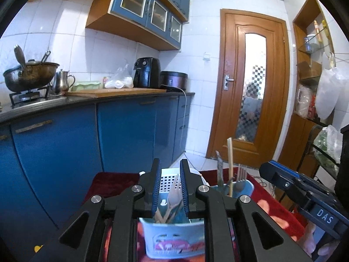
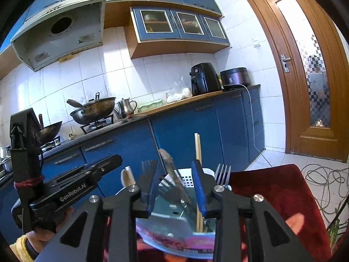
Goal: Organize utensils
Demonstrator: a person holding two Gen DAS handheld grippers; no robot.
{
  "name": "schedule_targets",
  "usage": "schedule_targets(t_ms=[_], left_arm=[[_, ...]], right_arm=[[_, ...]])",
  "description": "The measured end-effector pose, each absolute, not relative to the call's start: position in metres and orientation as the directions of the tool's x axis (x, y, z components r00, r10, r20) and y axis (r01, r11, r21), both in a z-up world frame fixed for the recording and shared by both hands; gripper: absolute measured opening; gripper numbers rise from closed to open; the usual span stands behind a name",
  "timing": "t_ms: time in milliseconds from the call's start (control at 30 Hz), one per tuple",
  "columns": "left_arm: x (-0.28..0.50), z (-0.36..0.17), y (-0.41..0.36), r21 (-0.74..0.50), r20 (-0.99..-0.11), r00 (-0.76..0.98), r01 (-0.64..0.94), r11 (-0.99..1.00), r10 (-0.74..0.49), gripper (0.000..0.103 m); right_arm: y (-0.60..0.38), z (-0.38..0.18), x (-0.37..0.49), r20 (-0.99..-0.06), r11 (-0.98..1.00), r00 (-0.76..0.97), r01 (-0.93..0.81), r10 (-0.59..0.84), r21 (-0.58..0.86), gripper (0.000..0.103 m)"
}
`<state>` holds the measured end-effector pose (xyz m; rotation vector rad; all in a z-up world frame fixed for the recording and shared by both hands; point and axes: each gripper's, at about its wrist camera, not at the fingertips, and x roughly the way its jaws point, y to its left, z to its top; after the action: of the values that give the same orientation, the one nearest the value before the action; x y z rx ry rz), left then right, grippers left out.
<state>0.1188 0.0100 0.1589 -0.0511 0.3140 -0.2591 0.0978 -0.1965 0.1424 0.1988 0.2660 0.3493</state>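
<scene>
A light blue utensil holder stands on a red cloth. In the left wrist view my left gripper is open above its left compartment, which holds a white plastic fork and wooden spoons. The other compartment holds wooden chopsticks, metal forks and a knife. In the right wrist view my right gripper is open above the holder, with the knife between its jaws but not touching them. Chopsticks and a fork stand beside it.
Blue cabinets and a dark counter with a wok, kettle, air fryer and rice cooker lie beyond. A wooden door is at right. Cables lie on the floor.
</scene>
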Motion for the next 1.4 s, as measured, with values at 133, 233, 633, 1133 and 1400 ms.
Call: schedule_targets(t_ms=[133, 233, 633, 1133, 1400], left_arm=[[0.093, 0.172, 0.018, -0.070, -0.301, 0.924, 0.226, 0.972, -0.237, 0.017], [0.073, 0.181, 0.025, -0.045, -0.310, 0.927, 0.209, 0.977, -0.213, 0.018], [0.018, 0.163, 0.053, -0.073, -0.396, 0.906, 0.130, 0.989, -0.149, 0.063], [0.008, 0.084, 0.046, -0.099, -0.492, 0.859, 0.101, 0.990, -0.137, 0.065], [0.013, 0.048, 0.032, -0.073, -0.496, 0.861, 0.090, 0.993, -0.115, 0.065]], right_arm=[[-0.193, 0.150, 0.078, -0.222, 0.912, 0.898, -0.322, 0.379, 0.254, 0.034], [-0.188, 0.152, 0.064, -0.229, 0.907, 0.892, -0.330, 0.391, 0.264, 0.035], [-0.173, 0.136, 0.015, -0.283, 0.907, 0.872, -0.331, 0.399, 0.260, 0.060], [-0.174, 0.077, -0.011, -0.418, 0.953, 0.860, -0.228, 0.293, 0.199, 0.096], [-0.180, 0.047, -0.014, -0.432, 0.975, 0.875, -0.169, 0.217, 0.147, 0.103]])
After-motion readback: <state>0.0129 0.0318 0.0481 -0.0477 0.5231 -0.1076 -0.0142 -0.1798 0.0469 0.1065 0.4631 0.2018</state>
